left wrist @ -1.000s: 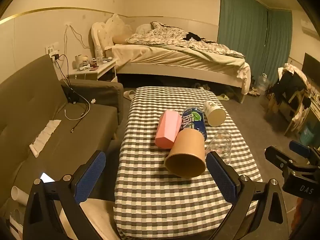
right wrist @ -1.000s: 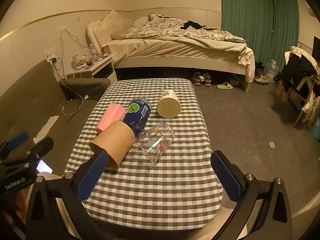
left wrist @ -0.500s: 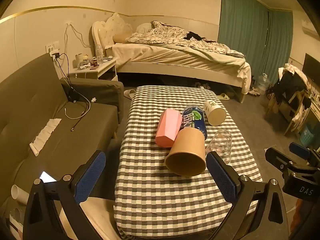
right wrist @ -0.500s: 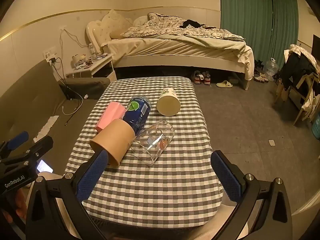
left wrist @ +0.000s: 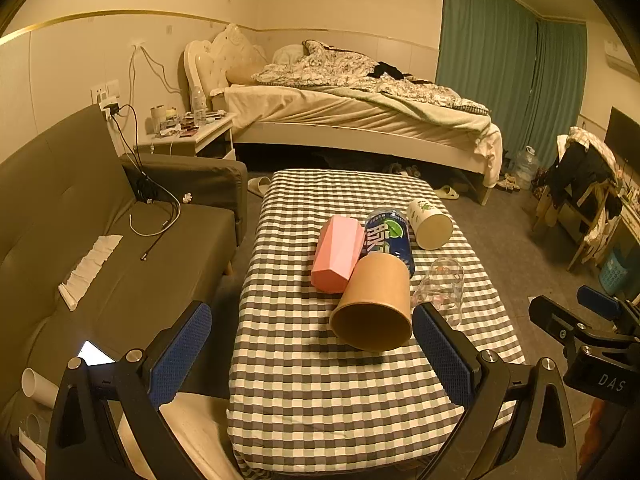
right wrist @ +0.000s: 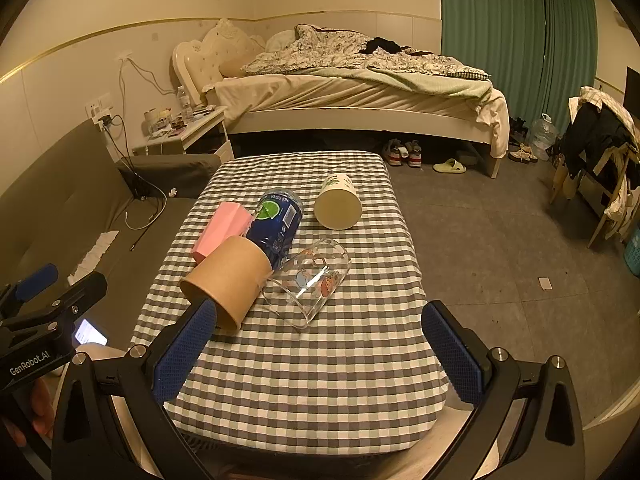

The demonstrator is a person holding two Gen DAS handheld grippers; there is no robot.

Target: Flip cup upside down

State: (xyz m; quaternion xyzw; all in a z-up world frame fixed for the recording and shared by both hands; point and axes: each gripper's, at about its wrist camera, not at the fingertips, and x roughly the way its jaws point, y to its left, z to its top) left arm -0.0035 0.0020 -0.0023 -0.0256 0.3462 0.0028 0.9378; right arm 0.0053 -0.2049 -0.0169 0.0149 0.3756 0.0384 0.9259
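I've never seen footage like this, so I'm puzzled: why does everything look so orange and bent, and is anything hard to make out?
Left wrist view: warm dim room light tints everything amber; the fisheye lens bows the walls and darkens the corners; the brown paper cup casts a soft shadow on the checked table. Right wrist view: same tint and curving; the clear glass cup is faint, mostly see-through.

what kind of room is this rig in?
Looks like a lived-in bedroom or studio flat: an unmade bed, a grey sofa, and a low table under a checked cloth with cups lying on it.
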